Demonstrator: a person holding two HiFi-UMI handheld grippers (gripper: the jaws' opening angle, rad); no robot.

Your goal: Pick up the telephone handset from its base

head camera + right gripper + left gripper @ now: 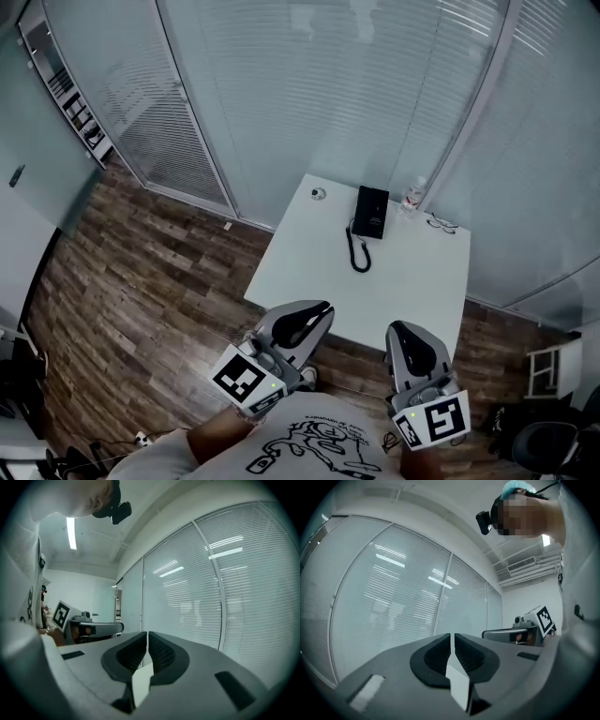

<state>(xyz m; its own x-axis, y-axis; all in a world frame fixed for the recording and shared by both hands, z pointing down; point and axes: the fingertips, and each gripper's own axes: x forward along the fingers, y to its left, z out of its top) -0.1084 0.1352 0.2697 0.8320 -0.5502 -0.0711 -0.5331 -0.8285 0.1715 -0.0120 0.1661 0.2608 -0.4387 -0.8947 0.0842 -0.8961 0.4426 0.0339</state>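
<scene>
The left gripper (317, 312) and right gripper (401, 330) hover by the near edge of the bench (412, 291), fingers closed on nothing. The telephone (372, 212) sits near the far edge, with bare top between.

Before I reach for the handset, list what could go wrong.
1. Both the left gripper and right gripper have their jaws together; arriving shut would likely shove the telephone rather than grip it.
2. The cord loops toward the near edge of the table; a lift may pull it taut and drag the telephone along.
3. The bottle and glasses sit close on the telephone's right; a wide approach could knock them.
</scene>
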